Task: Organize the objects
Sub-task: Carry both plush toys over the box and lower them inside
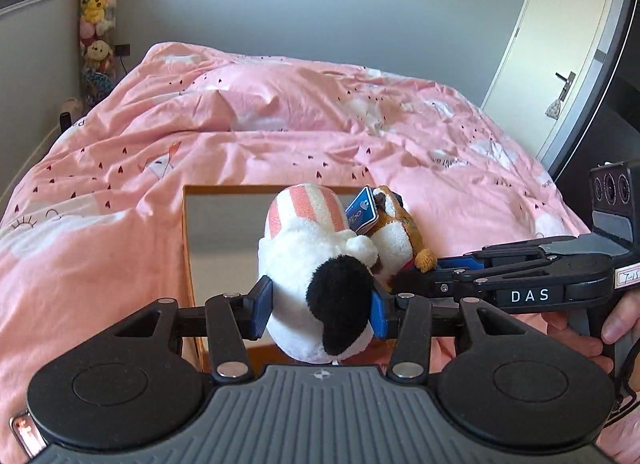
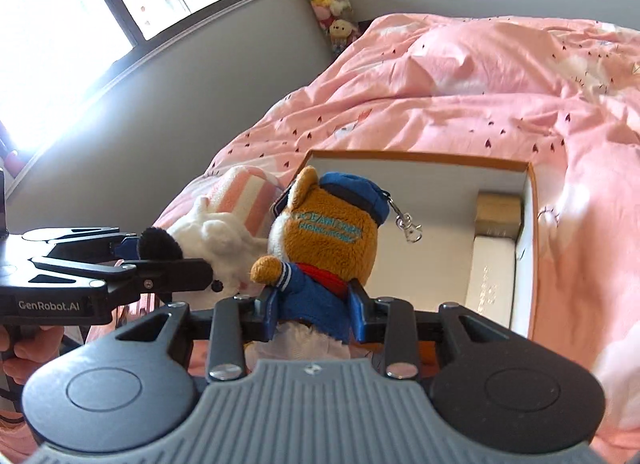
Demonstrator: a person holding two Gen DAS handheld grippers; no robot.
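Note:
My left gripper (image 1: 320,310) is shut on a white plush dog (image 1: 320,284) with a black ear and a pink-striped hat, held above an open orange-rimmed box (image 1: 188,232). My right gripper (image 2: 316,314) is shut on a brown plush bear (image 2: 324,240) in a blue jacket and cap with a metal clip. The bear also shows in the left wrist view (image 1: 394,232), pressed against the dog's right side. The dog shows in the right wrist view (image 2: 224,232), left of the bear. The box (image 2: 532,248) lies on the bed under both toys.
A pink duvet (image 1: 280,124) covers the bed. Inside the box lie a white carton (image 2: 490,280) and a tan carton (image 2: 500,206) along its right wall. A column of plush toys (image 1: 96,24) hangs in the far corner. A white door (image 1: 552,48) stands at right, a window (image 2: 80,24) at left.

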